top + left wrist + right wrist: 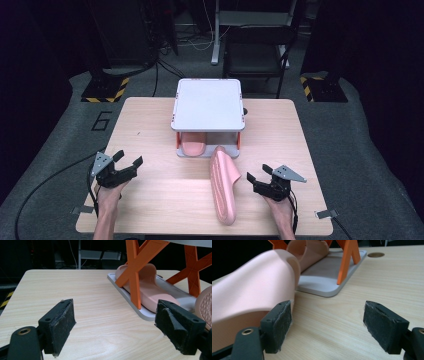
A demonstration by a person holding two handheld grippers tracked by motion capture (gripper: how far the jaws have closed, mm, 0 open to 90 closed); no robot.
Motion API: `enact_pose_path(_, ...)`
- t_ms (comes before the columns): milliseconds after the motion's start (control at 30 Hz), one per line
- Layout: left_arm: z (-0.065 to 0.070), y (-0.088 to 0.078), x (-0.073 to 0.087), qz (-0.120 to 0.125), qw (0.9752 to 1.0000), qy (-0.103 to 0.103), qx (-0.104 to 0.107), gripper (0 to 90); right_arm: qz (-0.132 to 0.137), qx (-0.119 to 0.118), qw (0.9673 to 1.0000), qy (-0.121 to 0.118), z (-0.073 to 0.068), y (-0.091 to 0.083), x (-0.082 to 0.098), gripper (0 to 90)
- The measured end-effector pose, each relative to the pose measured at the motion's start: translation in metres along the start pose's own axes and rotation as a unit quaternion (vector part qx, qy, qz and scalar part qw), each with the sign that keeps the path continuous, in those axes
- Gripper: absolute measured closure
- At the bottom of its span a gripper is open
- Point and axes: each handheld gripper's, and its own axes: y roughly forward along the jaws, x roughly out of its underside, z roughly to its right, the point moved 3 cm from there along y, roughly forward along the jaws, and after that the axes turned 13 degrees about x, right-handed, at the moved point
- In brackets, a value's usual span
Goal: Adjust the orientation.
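While I hold both hands low at the bottom of the high view, my left gripper [126,163] sits at the lower left of the frame with its jaws spread apart and nothing between them. My right gripper [256,175] sits at the lower right, jaws also apart and empty — no pad presses on anything. In the right gripper view, one pad [277,325] stands just beside the flank of the loose pink slipper [249,300]; whether it touches I cannot tell.

That loose slipper [223,185] lies sole-side up on the wooden table [150,190], a little right of centre in the lower half of the high view, its long axis running from the near edge up toward the rack. Its far end comes close to the front right corner of the rack's base plate [231,151].

Further up, at the centre of the frame, stands the small shoe rack [208,104] — a white top shelf on orange cross-braced legs [133,272] over a grey base plate [147,312]. A second pink slipper [192,146] lies on that base plate under the shelf, toward its left side. In the left gripper view this slipper [150,290] shows in the upper right, behind an orange leg, well apart from the open pads [60,325].

Beyond the table, at the top of the high view, is a dark floor with yellow-and-black striped feet [105,92].
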Motion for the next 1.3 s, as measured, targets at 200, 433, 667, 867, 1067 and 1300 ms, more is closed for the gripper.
enact_pose_path(200,0.002,0.001,0.001,-0.005,1.0,0.002,0.003,16.4,-0.021,-0.013,0.9994,-0.025,-0.016,0.009,0.001,24.0)
enact_pose_path(433,0.002,0.002,0.001,-0.004,1.0,0.002,0.002,16.4,0.005,-0.03,0.9991,-0.03,-0.031,0.006,-0.008,24.2)
enact_pose_path(667,0.002,0.001,0.001,-0.003,1.0,0.001,0.002,16.5,0.01,-0.065,0.997,-0.041,-0.053,0.005,-0.015,23.9)
enact_pose_path(867,0.002,0.002,0.001,-0.006,1.0,0.002,0.002,16.6,0.019,-0.09,0.9939,-0.062,-0.066,0.004,-0.018,23.6)
enact_pose_path(1067,0.002,0.001,0.001,-0.003,1.0,0.0,0.002,16.6,0.017,-0.121,0.9869,-0.106,-0.088,0.001,-0.017,23.3)
enact_pose_path(1300,0.002,0.001,0.0,0.001,1.0,0.002,0.002,16.6,0.015,-0.122,0.9848,-0.123,-0.099,0.006,-0.013,22.8)
